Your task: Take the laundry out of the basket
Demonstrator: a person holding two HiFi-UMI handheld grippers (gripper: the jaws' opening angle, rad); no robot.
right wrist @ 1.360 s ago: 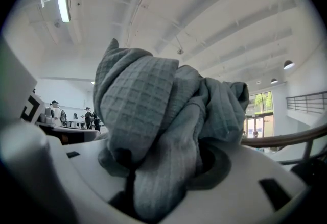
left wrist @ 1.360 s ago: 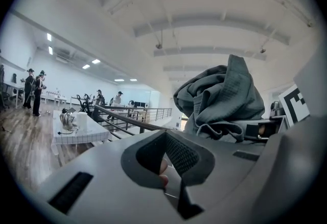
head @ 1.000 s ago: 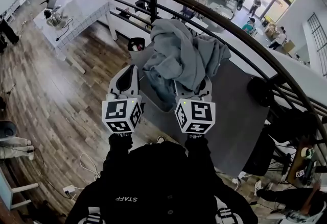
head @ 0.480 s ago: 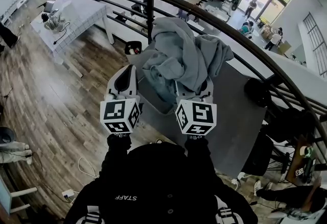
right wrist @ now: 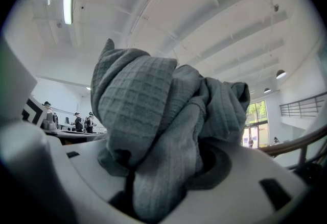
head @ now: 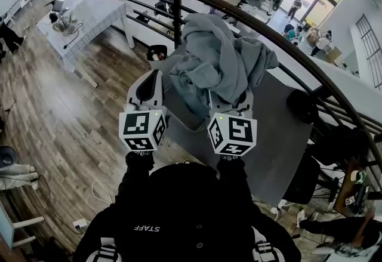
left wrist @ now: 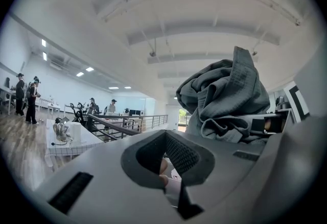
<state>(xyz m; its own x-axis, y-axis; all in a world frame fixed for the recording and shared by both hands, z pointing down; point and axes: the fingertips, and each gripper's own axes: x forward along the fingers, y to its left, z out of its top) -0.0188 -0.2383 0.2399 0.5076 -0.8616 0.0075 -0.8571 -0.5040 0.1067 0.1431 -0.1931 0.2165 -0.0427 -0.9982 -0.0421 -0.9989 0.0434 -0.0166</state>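
Honestly there's not much to read here. The only clear word is STAFF (head: 146, 231), in white letters on your black top (head: 179, 207), low in the head view. The cubes on your left gripper (head: 153, 79) and right gripper (head: 228, 101) only carry black-and-white square code patterns, no letters or numbers. There's a tiny strip of print just under each cube, but it's too small to make out. Neither gripper view shows any legible text.

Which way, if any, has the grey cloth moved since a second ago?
Yes, slightly: the grey cloth sits a little higher in the head view, nearer the railing.
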